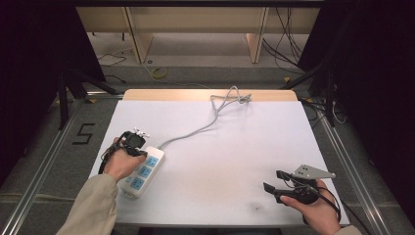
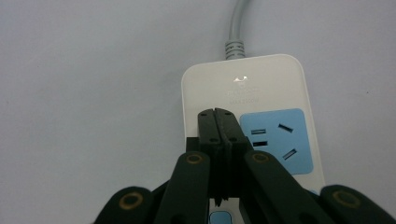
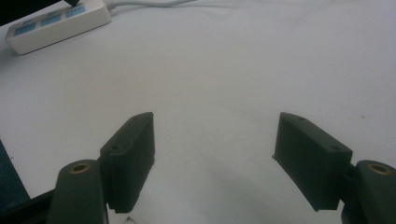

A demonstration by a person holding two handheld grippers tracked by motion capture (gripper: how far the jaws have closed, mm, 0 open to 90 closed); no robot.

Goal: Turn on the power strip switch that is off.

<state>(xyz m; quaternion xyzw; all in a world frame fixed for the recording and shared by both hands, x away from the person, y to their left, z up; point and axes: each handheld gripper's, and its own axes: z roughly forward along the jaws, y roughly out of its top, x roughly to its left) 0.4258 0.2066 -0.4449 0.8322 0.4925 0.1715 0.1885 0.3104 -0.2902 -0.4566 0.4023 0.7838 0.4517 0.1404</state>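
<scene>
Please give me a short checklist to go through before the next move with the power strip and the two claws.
1. Left claw shut, tips over the power strip: ok.
2. Tips actually pressing the strip: cannot tell.
3. Right claw open, nothing between its jaws: ok.
4. Right claw apart from the strip: ok.
5. Grey cable lies loose across the table, not under either claw: ok.
6. Sockets free of plugs: ok for those in sight.

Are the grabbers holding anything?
No. The left gripper is shut on nothing, its tips over the power strip. The right gripper is open over the table.
</scene>
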